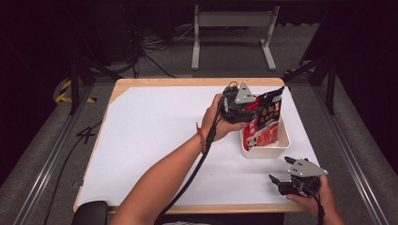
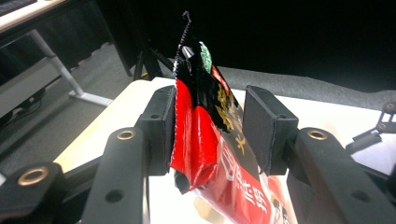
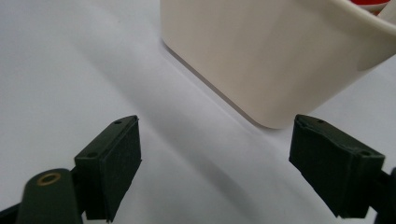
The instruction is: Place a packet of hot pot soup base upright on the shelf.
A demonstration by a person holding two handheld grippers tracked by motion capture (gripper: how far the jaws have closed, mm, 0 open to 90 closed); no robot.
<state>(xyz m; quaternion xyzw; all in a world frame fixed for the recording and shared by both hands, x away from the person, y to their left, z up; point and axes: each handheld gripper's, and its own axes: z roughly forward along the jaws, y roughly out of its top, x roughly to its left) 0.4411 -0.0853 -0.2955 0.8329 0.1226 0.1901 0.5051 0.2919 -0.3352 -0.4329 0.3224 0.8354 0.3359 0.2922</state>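
- Left claw point(image 2: 210, 126) clamps the upper part of a glossy red and black snack pouch point(image 2: 210, 140), one pad on its edge, the other against its printed face
- Pouch point(image 1: 264, 123) stands upright with its lower end inside a white rectangular plastic tub point(image 1: 283, 145) on the white-covered desk point(image 1: 155, 136)
- Right claw point(image 3: 217, 161) gapes wide, holding nothing, just above the desk near the tub's corner point(image 3: 275, 70)

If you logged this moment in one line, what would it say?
left claw: shut on snack bag | bag: over white bin | right claw: open, near bin
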